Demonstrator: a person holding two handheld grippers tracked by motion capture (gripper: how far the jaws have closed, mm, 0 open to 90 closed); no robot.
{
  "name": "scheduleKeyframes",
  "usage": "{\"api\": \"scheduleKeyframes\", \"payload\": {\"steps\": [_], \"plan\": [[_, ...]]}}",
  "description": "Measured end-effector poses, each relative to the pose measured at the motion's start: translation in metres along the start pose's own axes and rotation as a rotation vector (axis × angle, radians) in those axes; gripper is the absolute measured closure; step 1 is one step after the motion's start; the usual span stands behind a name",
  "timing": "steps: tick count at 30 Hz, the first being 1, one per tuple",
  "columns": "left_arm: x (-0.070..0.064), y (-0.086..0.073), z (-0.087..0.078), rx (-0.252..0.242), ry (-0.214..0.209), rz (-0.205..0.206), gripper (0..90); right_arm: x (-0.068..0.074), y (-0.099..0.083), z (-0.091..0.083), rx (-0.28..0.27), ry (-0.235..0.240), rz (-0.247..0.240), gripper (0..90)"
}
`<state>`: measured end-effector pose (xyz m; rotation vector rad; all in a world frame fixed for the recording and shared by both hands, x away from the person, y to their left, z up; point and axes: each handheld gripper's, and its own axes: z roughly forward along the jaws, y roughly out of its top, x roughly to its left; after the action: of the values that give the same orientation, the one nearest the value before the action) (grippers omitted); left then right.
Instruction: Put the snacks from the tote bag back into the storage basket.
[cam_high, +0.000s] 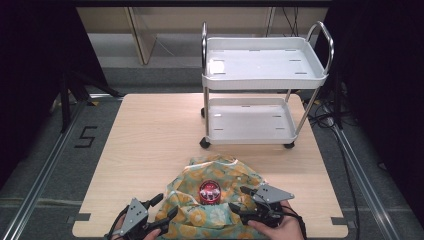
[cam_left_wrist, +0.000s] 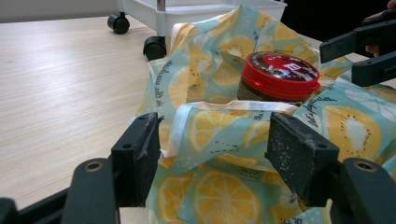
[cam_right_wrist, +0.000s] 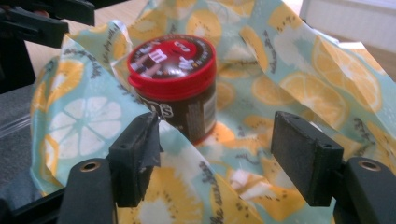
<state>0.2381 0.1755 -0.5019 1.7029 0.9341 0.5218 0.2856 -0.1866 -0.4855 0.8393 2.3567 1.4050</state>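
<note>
Your left gripper (cam_high: 159, 222) sits at the lower left of the high view with its jaws spread wide, and in the left gripper view a folded, white-hemmed edge of the lemon-print cloth bag (cam_left_wrist: 219, 126) lies right between them, untouched by either pad. The red-lidded candy jar (cam_high: 210, 192) stands upright in the middle of the bag, low and centre in the high view, just beyond that hem and slightly to its right in your left gripper view (cam_left_wrist: 279, 77). Your right gripper (cam_high: 239, 201) is also released, jaws apart, with the jar dead ahead in its own view (cam_right_wrist: 175, 84) and a fold of cloth brushing its left pad. The right gripper looks nearer the jar; the left is better placed for the hem. The jar is dark-bodied with a glossy red cap, its axis vertical, while the bag lies crumpled and open around it on the wooden table (cam_high: 150, 135).
</note>
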Motion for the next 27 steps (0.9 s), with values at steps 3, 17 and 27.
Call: {"api": "scheduleKeyframes", "payload": {"steps": [3, 17, 27], "plan": [[0.0, 0.0, -0.001, 0.001, 0.001, 0.01, 34.4, 0.001, 0.001, 0.001, 0.001, 0.017, -0.003, 33.0], [-0.002, 0.0, 0.001, -0.022, 0.002, -0.003, 33.5, 0.005, 0.014, 0.003, -0.027, 0.007, -0.019, 28.1], [-0.002, 0.001, 0.0, -0.008, -0.001, 0.009, 33.4, 0.003, 0.027, 0.012, -0.022, 0.026, -0.044, 27.7]]}}
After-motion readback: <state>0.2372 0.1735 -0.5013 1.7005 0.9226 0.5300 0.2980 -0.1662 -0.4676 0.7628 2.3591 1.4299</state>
